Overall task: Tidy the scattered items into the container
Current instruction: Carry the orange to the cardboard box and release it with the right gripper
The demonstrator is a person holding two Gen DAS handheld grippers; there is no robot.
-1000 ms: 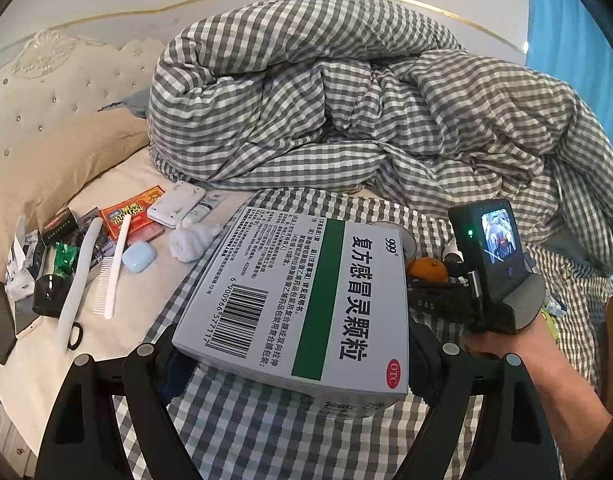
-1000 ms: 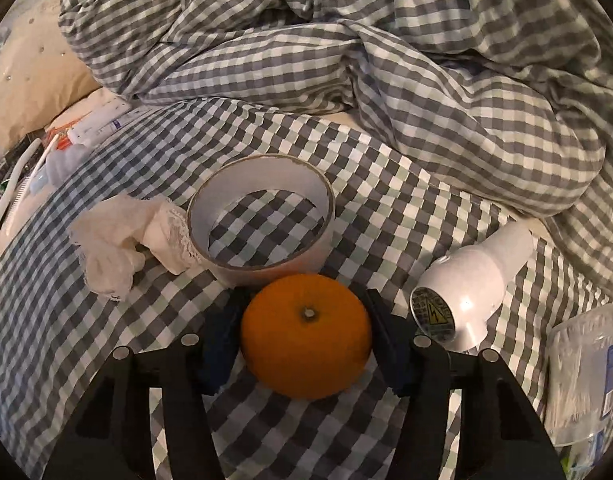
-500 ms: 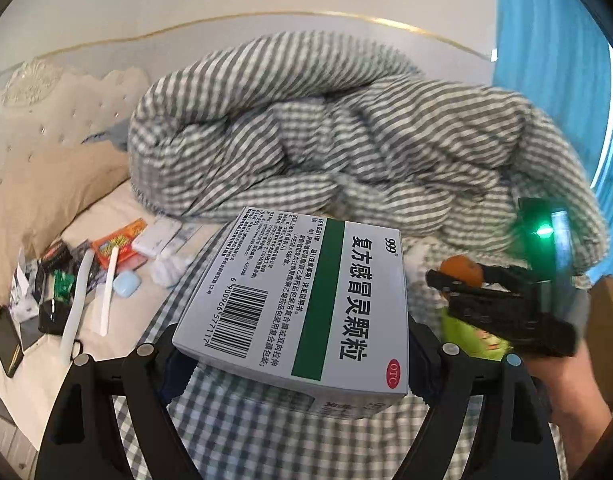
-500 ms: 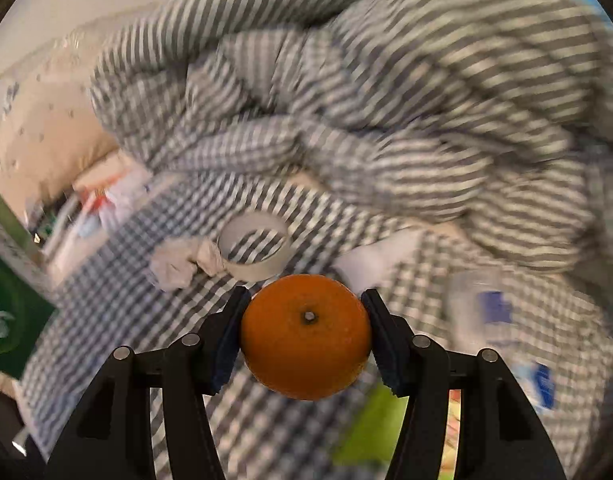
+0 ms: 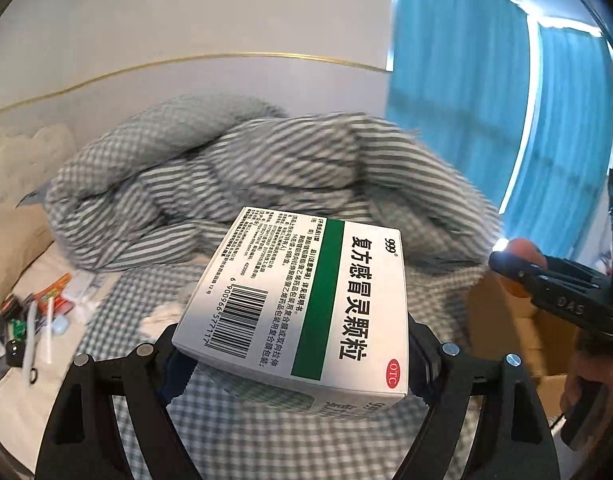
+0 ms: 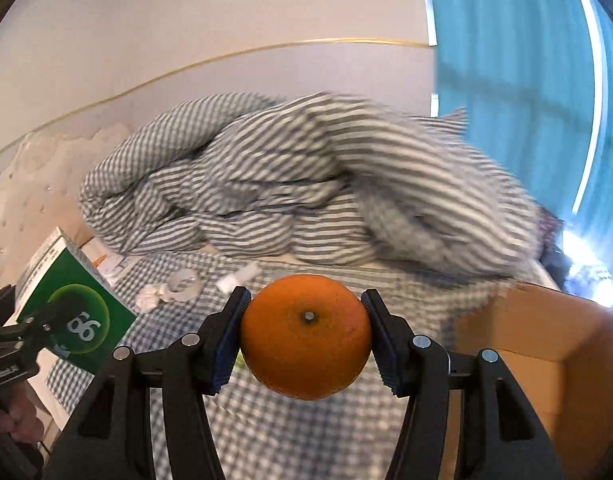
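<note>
My left gripper [image 5: 296, 344] is shut on a white medicine box [image 5: 298, 300] with a green stripe, held above the checked bedsheet. An orange [image 6: 306, 336] sits pressed between the blue pads of my right gripper [image 6: 306, 334], lifted clear of the bed. The open cardboard box [image 6: 546, 344] stands at the right, beside the bed. From the left wrist view the right gripper [image 5: 518, 268] hangs over that cardboard box [image 5: 518, 320] with the orange [image 5: 524, 252] in it. The medicine box [image 6: 74, 316] shows at the left of the right wrist view.
A bunched checked duvet [image 5: 242, 184] fills the back of the bed. Several small items [image 5: 38, 316] lie on the cream sheet at the left. A tape roll [image 6: 182, 282], white cloth [image 6: 150, 298] and white bottle [image 6: 238, 276] lie on the sheet. Blue curtains [image 5: 486, 120] hang on the right.
Both grippers rose from the bed and swung right with their loads. The orange left the sheet beside the tape roll, and the cardboard box came into view.
</note>
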